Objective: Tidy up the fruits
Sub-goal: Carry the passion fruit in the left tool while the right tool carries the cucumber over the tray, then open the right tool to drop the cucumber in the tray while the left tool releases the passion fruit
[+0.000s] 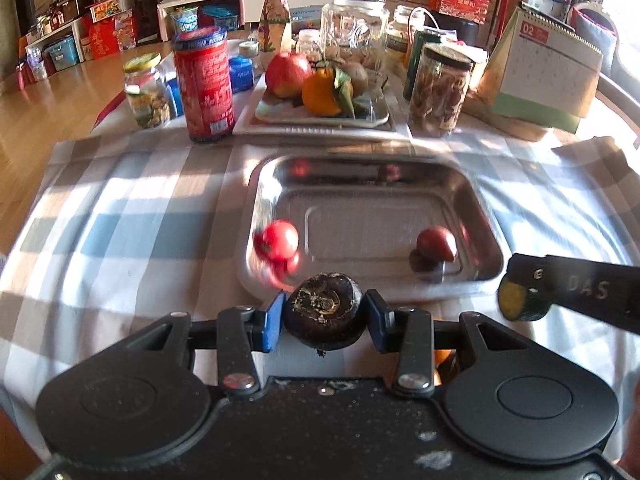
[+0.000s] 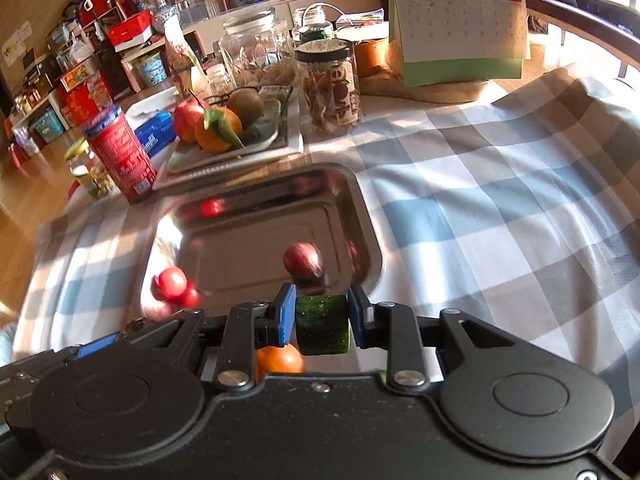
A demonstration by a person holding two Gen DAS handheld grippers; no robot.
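Grippers both loaded: left gripper [image 1: 324, 316] clamps a dark round fruit [image 1: 325, 312], right gripper [image 2: 322, 320] pinches a cucumber chunk [image 2: 323, 326], poised at the steel tray [image 1: 472, 280]'s near edge for sorting.

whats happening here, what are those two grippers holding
A person is sorting produce with two handheld grippers. The left gripper is clamped on a dark brown, round fruit, and the right gripper is shut on a green cucumber chunk. Both are held just short of the near rim of a steel tray on the checked tablecloth. The tray already holds a red tomato on its left and a dark red fruit on its right.
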